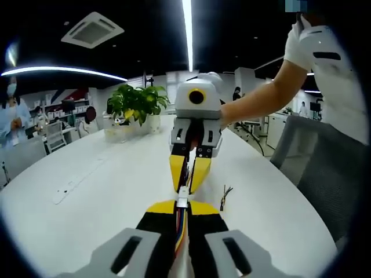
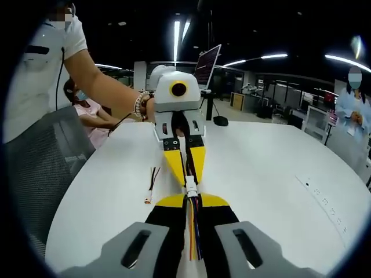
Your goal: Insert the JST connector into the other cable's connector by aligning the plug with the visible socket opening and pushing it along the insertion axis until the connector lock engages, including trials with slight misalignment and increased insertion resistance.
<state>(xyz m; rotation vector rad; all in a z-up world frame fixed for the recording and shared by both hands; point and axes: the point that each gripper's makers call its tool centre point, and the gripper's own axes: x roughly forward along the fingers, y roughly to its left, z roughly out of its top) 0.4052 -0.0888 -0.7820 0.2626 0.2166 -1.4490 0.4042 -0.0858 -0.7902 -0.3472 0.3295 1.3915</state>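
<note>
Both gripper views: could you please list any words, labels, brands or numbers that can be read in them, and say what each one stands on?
None can be read.
Small dark marks along the white table edge in the right gripper view: too small to read.
The open laptop screen beyond the table: blurred, no text legible.
The left gripper, right gripper and the white connectors between them: no lettering visible.

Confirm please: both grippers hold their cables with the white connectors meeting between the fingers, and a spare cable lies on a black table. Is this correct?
Not quite: the table is white, not black, as the right gripper view shows. The rest holds: the left gripper and the right gripper hold their cables, the white connectors meet between the fingers, and a spare cable lies on the table.
</note>
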